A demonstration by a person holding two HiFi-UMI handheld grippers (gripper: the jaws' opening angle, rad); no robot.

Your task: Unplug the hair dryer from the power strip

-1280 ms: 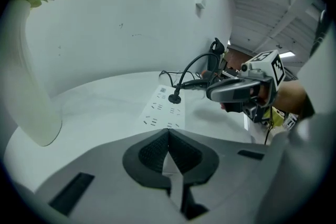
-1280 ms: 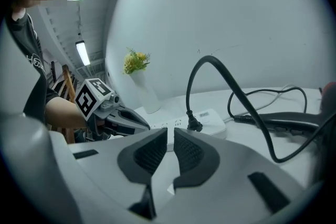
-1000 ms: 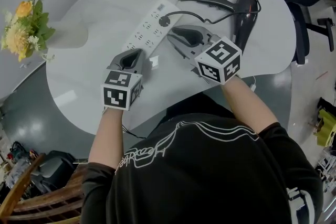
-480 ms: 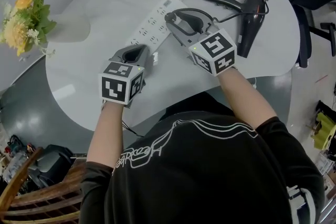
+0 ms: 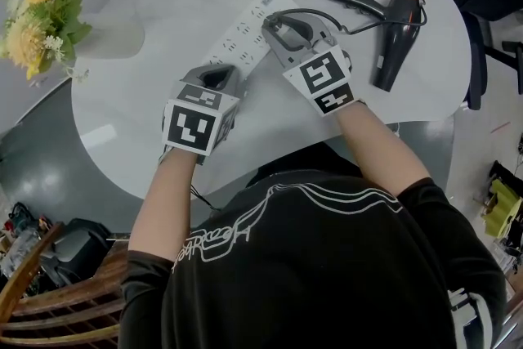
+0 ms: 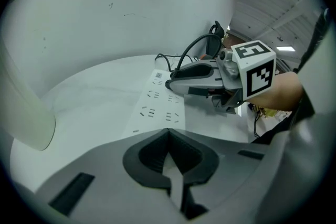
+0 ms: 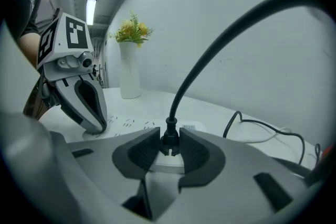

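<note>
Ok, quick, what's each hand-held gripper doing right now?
Left hand-held gripper: shut, empty, tip at the power strip.
Right hand-held gripper: jaws just closing, pads on the plug.

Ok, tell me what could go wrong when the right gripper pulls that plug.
1. The right gripper's fingers have just been closing on the plug and hold it only near their tips, so a pull might slip off.
2. The left gripper, shut, seems to press the power strip down at its near end only, so the strip may lift with the plug.
3. A sharp yank could tug the cord and shift the hair dryer.
</note>
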